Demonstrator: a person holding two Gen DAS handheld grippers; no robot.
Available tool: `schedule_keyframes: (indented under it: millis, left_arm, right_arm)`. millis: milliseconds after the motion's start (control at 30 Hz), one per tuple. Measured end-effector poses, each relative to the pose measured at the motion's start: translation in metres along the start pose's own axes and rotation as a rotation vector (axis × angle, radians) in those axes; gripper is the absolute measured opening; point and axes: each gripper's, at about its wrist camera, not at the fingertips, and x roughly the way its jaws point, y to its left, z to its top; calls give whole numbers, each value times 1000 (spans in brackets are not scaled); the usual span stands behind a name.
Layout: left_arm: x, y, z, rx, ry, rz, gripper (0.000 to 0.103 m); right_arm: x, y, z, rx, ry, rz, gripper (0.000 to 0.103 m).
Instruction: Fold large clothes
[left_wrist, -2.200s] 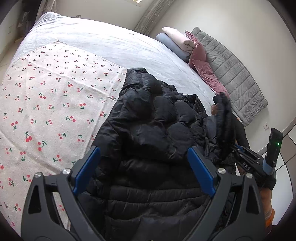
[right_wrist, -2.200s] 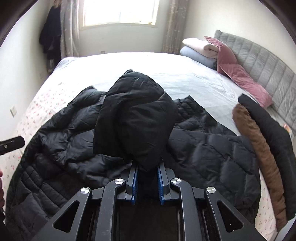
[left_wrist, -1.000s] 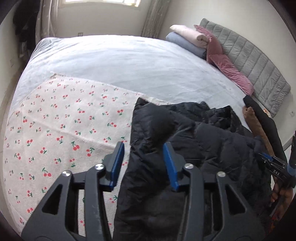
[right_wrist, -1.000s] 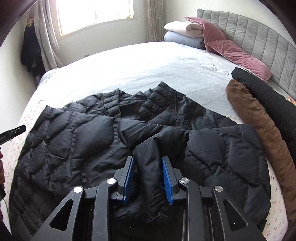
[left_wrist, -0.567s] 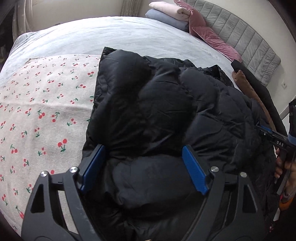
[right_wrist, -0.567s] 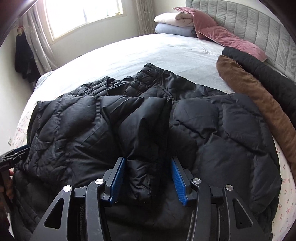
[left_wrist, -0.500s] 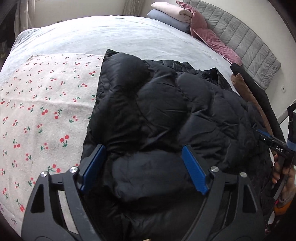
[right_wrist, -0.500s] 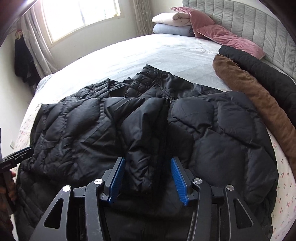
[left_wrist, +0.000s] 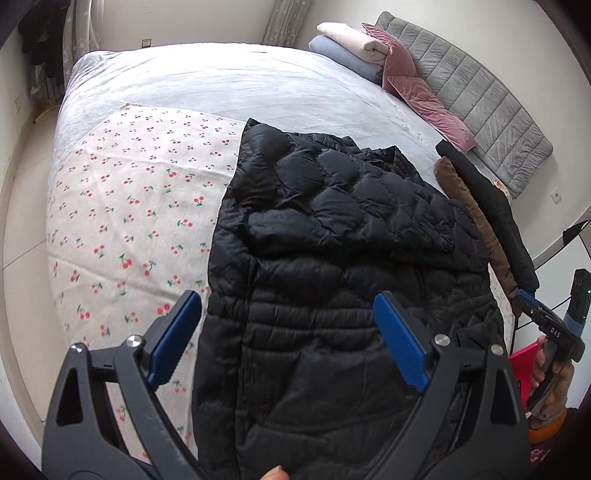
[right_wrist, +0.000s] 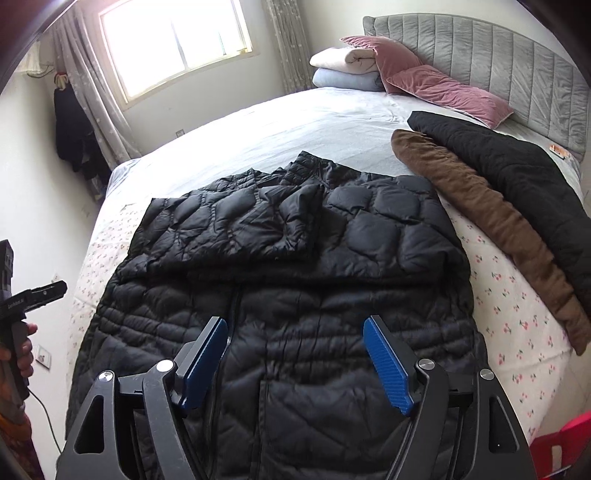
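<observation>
Black puffer jacket (right_wrist: 280, 295) lies spread on the bed (right_wrist: 314, 122), over the cherry-print sheet (left_wrist: 122, 206), hem toward us. Both sleeves are folded across the chest, one overlapping the other near the collar.

We judge it light for its bulk: quilted, air-filled, soft, with a slick shell that will slide on itself and spring back open after a fold. Pinching one layer of shell would likely slip; better to take a thick bite at the hem corners or side seams, where stitching gives purchase. Next fold probably hem up to the shoulders, then press the air out.

Left gripper (left_wrist: 291, 332) hovers above the lower left part of the jacket, fingers spread wide, holding nothing. Right gripper (right_wrist: 295, 365) hangs over the hem middle, fingers likewise wide apart and empty.

Beside the jacket on its right: brown garment (right_wrist: 491, 218) and black garment (right_wrist: 517, 173), near but apart. Pink pillows (right_wrist: 436, 88) and folded blankets (right_wrist: 347, 70) at the grey headboard (right_wrist: 498, 51).
</observation>
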Motion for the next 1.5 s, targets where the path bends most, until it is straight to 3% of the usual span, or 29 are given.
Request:
schedule_keyframes:
  millis: [267, 500, 700, 900, 1033, 1333, 1500]
  left_arm:
    - [-51, 2, -67, -3, -40, 23, 97]
    - [-67, -5, -122, 18, -31, 13, 97]
    - [-70, -16, -160, 95, 14, 82, 97]
    - [-66, -21, -183, 61, 100, 23, 97]
    - [-63, -14, -189, 80, 114, 44, 97]
    - [-34, 25, -179, -8, 188, -139, 97]
    - [-15, 35, -179, -42, 242, -213, 97]
  right_arm:
    - [-42, -4, -73, -11, 4, -26, 80]
    - [-55, -1, -119, -32, 36, -23, 80]
    - [-68, -7, -137, -63, 63, -52, 80]
    - [-82, -15, -144, -75, 88, -60, 80]
    - [-91, -23, -151, -131, 61, -133, 80]
    - [-79, -96, -146, -95, 124, -157, 80]
    - [-65, -149, -151, 48, 143, -133, 80]
